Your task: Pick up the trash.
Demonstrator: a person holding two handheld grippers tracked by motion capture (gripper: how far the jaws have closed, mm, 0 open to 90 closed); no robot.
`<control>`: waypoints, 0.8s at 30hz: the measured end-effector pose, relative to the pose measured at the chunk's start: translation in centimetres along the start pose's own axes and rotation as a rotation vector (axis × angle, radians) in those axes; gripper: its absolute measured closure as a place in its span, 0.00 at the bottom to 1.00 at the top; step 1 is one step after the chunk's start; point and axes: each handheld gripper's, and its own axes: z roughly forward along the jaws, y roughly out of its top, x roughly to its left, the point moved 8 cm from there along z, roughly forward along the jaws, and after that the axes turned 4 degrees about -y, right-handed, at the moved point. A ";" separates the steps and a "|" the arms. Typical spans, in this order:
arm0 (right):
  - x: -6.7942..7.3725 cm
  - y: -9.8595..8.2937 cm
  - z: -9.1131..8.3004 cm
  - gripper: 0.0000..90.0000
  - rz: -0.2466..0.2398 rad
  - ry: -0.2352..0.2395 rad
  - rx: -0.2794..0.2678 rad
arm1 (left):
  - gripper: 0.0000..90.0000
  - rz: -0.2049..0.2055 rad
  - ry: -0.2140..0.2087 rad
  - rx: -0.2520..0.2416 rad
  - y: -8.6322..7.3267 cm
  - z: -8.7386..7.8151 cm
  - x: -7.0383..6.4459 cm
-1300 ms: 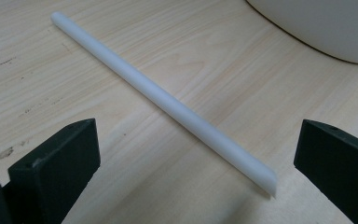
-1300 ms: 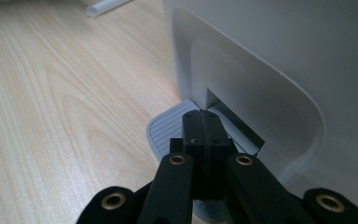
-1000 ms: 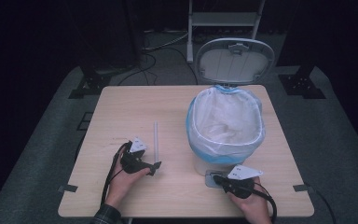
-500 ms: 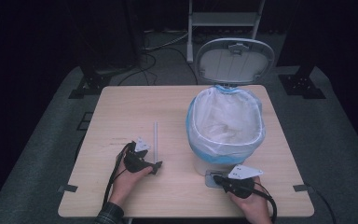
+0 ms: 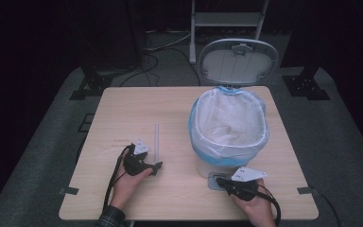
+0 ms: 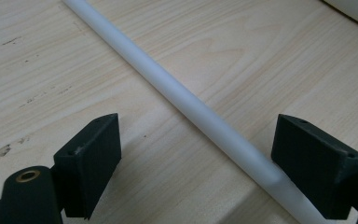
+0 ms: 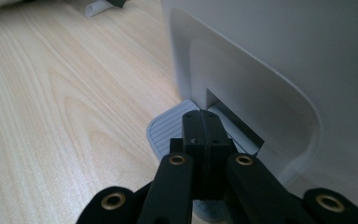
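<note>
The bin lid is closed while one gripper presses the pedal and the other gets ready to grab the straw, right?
Not quite: the lid stands open, as the high view shows. The right gripper does press the pedal, and the left gripper straddles the straw.

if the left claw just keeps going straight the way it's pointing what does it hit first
Probably the white straw, which lies on the table across the gap between the open left claw's jaws; beyond it stands the bin.

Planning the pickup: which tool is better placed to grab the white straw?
Left. The left tool is open astride the thin white plastic straw; the right tool is shut, pressing the grey bin pedal.
</note>
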 end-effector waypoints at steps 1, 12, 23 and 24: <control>0.0 0.0 0.0 1.00 -0.002 0.001 -0.002 | 0.24 -0.007 0.004 -0.006 0.0 -0.1 0.1; 0.0 0.0 0.0 1.00 0.000 0.003 -0.001 | 0.43 -0.030 0.031 -0.032 0.0 -0.5 1.2; 0.0 0.0 0.0 1.00 0.001 0.001 0.000 | 0.59 -0.025 0.022 -0.041 -0.2 -0.8 2.0; 0.0 0.0 0.0 1.00 0.002 0.001 0.001 | 0.61 -0.027 0.023 -0.042 -0.2 -0.8 2.0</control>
